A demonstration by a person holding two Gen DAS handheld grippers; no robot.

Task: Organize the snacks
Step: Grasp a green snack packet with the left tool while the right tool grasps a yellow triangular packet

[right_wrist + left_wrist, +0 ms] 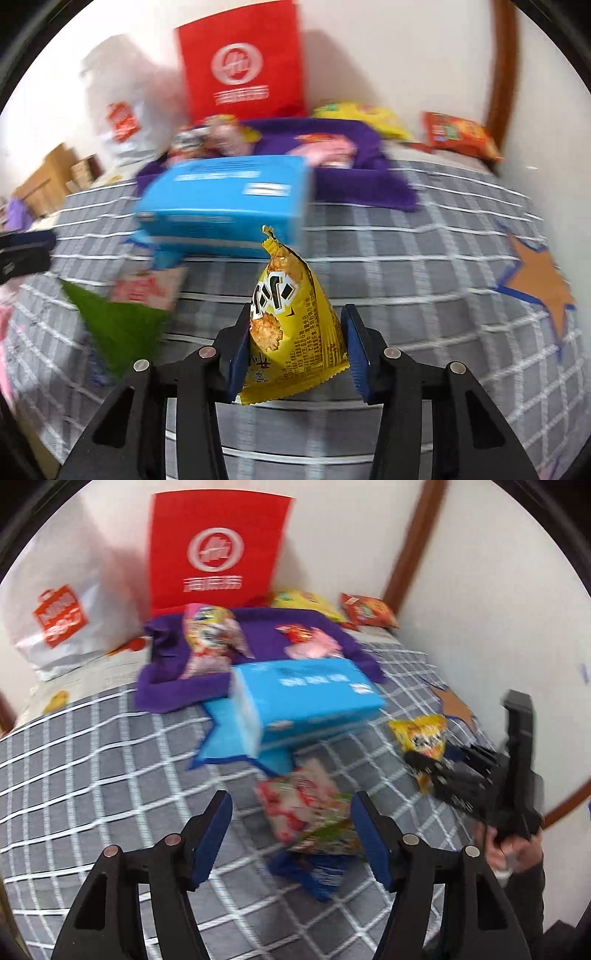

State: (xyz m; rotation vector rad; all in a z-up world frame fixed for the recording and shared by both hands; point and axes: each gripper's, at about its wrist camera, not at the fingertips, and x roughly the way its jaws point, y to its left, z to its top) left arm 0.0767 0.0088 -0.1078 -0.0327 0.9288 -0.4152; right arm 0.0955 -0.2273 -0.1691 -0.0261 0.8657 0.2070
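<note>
My right gripper (pixel 295 347) has a yellow snack packet (pixel 291 325) between its fingers (pixel 238 354). The left pad presses the packet's side; the right one sits at its edge, and I cannot tell whether it truly touches, so the grip is uncertain. The packet stands upright, its crimped top pointing away from me, above the grey checked bed cover (pixel 424 258).

My left gripper (pixel 291 834) has its fingers (pixel 212 834) well apart, holding nothing. Between them, lying on the bed cover (pixel 92 757), is a red-and-white snack packet (pixel 303 805) with a green edge, resting on top of a blue packet (pixel 317 875).

Farther off, a blue tissue pack (pixel 303 698) lies on the cover. Beyond it a purple cloth (pixel 258 627) carries a pink-and-yellow packet (pixel 210 642) and a pink packet (pixel 310 642). A red bag (pixel 218 550) and a white bag (pixel 62 605) stand against the far wall. A yellow bag (pixel 306 602) and an orange bag (pixel 369 611) lie at the far right.
</note>
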